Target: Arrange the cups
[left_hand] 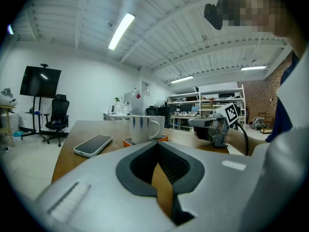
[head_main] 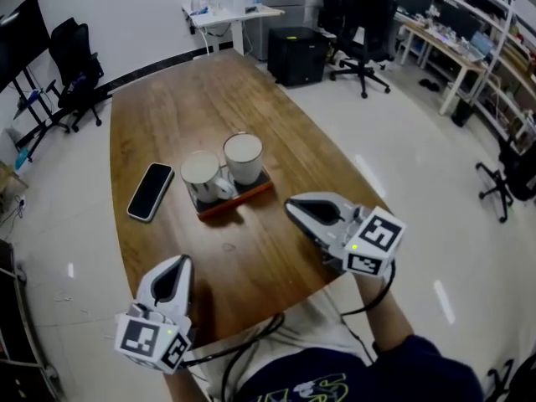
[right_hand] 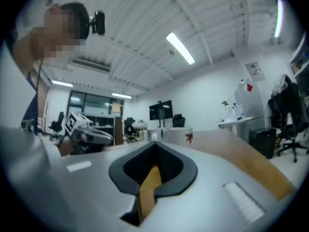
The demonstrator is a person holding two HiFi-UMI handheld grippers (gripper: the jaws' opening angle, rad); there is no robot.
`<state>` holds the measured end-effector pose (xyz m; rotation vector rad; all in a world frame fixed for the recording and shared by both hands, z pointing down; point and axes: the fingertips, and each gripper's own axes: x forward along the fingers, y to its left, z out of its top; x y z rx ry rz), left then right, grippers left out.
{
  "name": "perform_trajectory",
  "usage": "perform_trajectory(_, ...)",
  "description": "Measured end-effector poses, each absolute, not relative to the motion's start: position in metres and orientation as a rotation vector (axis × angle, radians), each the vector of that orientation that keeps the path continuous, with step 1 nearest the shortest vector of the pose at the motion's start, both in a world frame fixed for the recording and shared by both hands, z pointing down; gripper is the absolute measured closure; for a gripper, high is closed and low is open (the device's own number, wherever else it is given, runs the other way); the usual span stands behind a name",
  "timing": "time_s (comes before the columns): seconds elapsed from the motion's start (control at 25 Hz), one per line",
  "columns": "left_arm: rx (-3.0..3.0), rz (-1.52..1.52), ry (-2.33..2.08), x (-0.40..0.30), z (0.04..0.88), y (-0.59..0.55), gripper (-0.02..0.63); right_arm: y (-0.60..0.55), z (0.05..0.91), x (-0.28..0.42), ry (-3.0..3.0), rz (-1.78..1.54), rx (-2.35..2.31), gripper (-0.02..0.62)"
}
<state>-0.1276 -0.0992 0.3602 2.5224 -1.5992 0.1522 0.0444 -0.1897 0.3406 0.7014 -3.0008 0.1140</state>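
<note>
Wood-grain tabletop (head_main: 167, 115) with rounded corners, brown and lightly glossy, carries the two cups near its middle. They are white, cylindrical ceramic mugs, the left mug (head_main: 201, 172) and the right mug (head_main: 243, 156), standing upright and just beside each other on a small rectangular tray (head_main: 248, 196) with an orange rim and a dark top. The left gripper view shows blue leaf-shaped marks and a loop handle on the nearer one. From the right gripper view only the tops of the cups show over that gripper's own grey body, and a small red mark on one is too blurred to read. A dark smartphone (head_main: 151, 191) in a pale case lies flat just left of the tray, apart from it. The right gripper (head_main: 291, 206) hovers near the tray's right end and touches neither tray nor cup. Its ribbed black pads are pressed together with nothing between them. The left gripper (head_main: 182, 261) sits at the table's near edge, well apart from the cups, its jaws likewise closed and empty. Beyond the table lie a shiny white floor, a black cabinet (head_main: 295, 55), black office chairs (head_main: 364, 23), a white desk (head_main: 230, 15) and a wall screen (head_main: 21, 32) cut off at the frame's edge.
</note>
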Motion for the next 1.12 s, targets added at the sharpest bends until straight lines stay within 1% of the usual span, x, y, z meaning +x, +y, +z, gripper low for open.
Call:
perform_trajectory(0.2,2.518,0.157,-1.602,-0.129,0.361,-0.099,0.603,-0.204,0.366,0.032,-2.862,0.144,0.774,0.595)
perform_trajectory(1.12,2.52,0.164,-1.603,-0.13,0.361,-0.099,0.603,-0.2,0.362,0.028,-2.883,0.147,0.75,0.595)
